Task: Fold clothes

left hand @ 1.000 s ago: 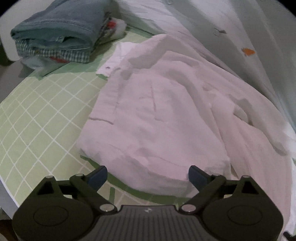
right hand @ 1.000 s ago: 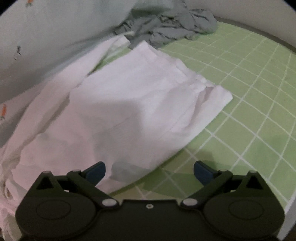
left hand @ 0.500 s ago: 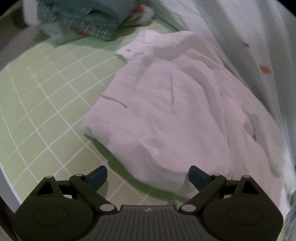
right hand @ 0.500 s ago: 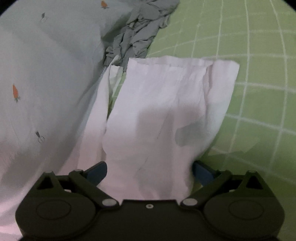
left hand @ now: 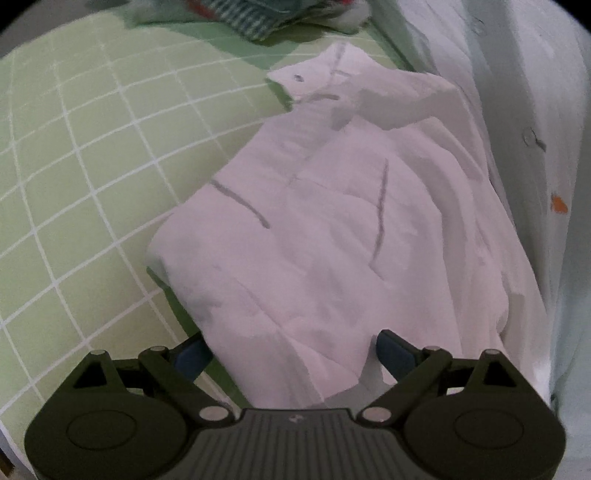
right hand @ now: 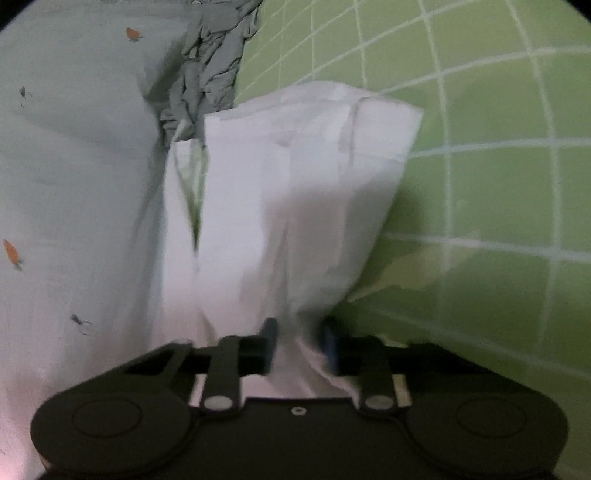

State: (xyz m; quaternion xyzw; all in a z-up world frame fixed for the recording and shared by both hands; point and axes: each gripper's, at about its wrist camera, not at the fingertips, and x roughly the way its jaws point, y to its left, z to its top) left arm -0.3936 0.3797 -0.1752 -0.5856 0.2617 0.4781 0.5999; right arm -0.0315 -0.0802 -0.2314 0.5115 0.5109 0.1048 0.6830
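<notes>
White garment [left hand: 332, 229] lies partly folded on the green grid mat [left hand: 74, 184], spreading ahead of both claws.

Left gripper [left hand: 293, 350]: jaws spread wide, near hem of the cloth lying between the pads, nothing pinched. Right gripper [right hand: 299, 345]: jaws drawn in close on a gathered bunch of the same garment [right hand: 295, 192]; image blurred, but cloth is clamped between the pads.

Handling, as a judgement: thin woven cloth, light, fully limp, no stiffness of its own. It drapes and creases wherever it is unsupported, so a one-point lift will sag and bunch. Not fragile; slip risk is low once several layers are pinched.

Where to hold: a doubled edge or corner just ahead of each claw, not the flat middle. Far ahead of the left claw, a buttonholed tab sticks out.

Beyond it: stack of folded clothes [left hand: 258, 14]. Far ahead-left of the right claw: crumpled grey garment [right hand: 207, 74].
</notes>
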